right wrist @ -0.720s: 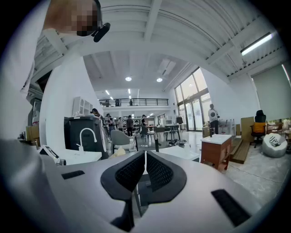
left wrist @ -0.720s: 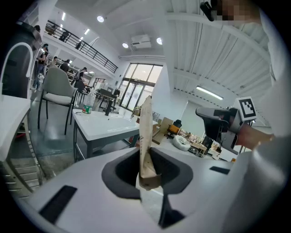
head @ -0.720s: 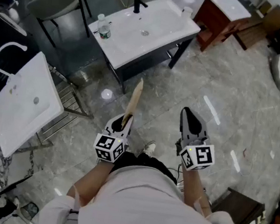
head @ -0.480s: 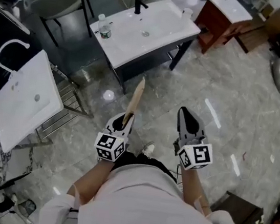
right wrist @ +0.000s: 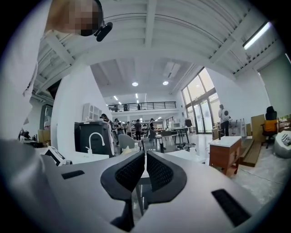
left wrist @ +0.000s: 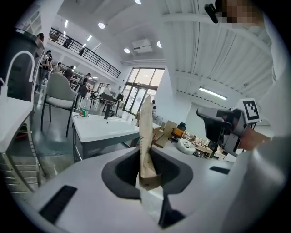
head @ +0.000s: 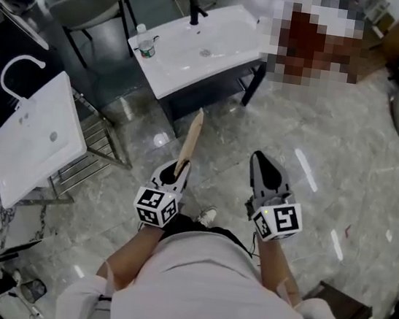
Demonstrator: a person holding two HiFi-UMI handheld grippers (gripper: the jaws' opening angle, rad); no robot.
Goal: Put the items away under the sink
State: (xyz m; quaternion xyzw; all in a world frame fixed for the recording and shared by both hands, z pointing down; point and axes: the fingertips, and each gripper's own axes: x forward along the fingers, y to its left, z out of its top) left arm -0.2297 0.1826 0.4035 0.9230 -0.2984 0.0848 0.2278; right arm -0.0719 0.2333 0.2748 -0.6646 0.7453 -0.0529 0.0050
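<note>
Your left gripper is clamped on a tan strip. The left gripper view shows the jaws pinching its lower end, with the strip standing up out of them and leaning slightly. In the head view it points away from you toward the sink.

Your right gripper holds nothing. In the right gripper view the jaws are drawn nearly together, leaving only a narrow slit between the pads.

Both grippers are held level in front of your body, above the marble floor and well short of the sink. The sink stands on a dark frame with a shelf beneath. A black tap and a bottle stand on its top. A second sink stands apart to your left.
</note>
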